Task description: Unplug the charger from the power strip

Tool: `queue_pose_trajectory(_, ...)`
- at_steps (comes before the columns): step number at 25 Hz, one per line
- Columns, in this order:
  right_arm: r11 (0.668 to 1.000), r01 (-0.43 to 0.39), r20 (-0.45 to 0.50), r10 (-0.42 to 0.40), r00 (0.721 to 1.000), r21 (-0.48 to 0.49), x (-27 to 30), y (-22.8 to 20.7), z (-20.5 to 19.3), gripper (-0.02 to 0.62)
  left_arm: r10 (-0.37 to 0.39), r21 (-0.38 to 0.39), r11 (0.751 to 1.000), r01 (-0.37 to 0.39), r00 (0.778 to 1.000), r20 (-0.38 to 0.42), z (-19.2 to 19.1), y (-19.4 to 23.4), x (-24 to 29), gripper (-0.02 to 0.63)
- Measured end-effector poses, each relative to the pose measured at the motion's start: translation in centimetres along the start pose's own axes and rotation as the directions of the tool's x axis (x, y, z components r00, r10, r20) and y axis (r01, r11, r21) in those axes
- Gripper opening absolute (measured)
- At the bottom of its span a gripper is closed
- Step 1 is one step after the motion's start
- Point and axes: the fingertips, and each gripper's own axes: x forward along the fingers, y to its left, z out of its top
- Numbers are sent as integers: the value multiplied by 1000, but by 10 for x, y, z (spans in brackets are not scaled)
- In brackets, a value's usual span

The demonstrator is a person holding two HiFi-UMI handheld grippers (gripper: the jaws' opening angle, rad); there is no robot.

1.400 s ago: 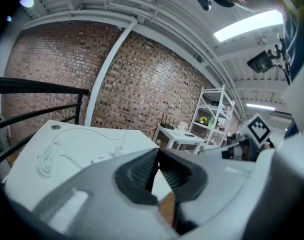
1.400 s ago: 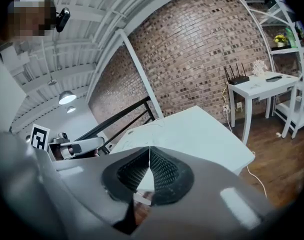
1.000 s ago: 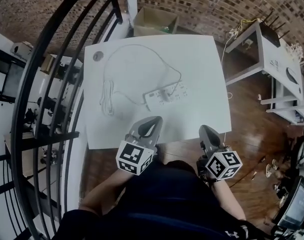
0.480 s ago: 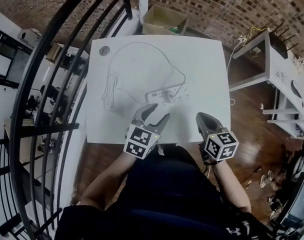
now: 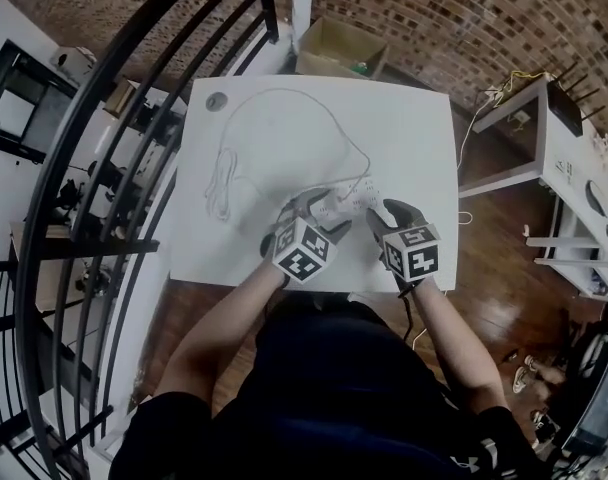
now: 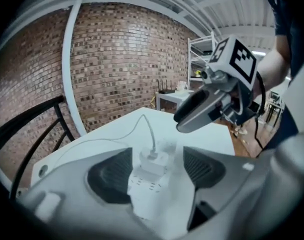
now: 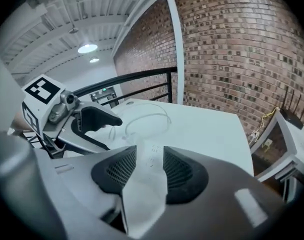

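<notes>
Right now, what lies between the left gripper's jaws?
The power strip with charger plugged in, per the left gripper view; its jaws have just been opening.

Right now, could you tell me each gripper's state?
Left gripper: open, just opened; white plastic power strip between jaws, ungripped.
Right gripper: open, just opened, empty.

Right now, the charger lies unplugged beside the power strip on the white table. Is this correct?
Not quite. The charger is plugged into the power strip on the white table, not lying beside it. The left gripper view shows this.
</notes>
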Motion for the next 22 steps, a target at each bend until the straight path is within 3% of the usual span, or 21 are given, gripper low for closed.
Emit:
queue_pose_trajectory(7, 996, 30, -110, -40, 993, -88, 48, -15, -14, 183, -71, 137, 988, 77, 996, -48, -6, 4, 29, 321)
queue_pose_trajectory(10, 996, 19, -123, -30, 992, -92, 60, -17, -13, 172, -121, 137, 982, 129, 991, -59, -10, 1, 37, 321)
queue_pose_trajectory(22, 988, -62, -181, 36, 983, -140, 83, -11, -9, 135, -174, 149, 971, 186, 980, -93, -23, 1, 51, 302)
